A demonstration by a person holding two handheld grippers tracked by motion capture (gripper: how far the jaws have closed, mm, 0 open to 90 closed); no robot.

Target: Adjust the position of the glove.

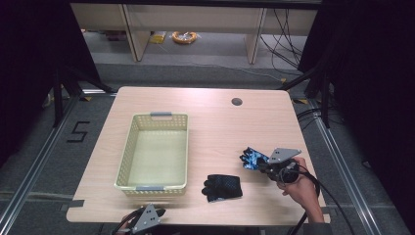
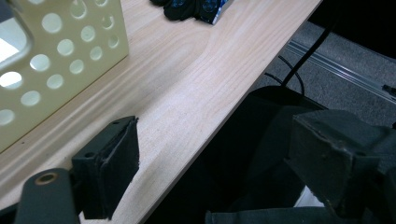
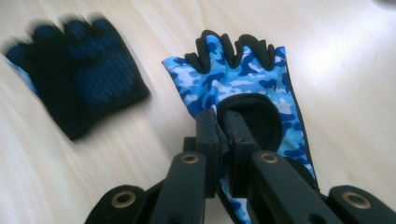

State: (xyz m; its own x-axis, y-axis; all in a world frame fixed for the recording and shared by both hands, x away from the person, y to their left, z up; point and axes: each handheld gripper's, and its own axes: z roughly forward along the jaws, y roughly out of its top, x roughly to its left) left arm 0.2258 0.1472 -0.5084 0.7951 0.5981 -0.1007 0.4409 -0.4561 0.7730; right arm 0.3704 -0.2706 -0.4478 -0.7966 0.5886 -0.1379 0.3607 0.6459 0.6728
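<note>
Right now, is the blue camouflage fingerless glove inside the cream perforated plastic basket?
No, the blue camouflage fingerless glove lies on the table, right of the cream perforated plastic basket.
</note>
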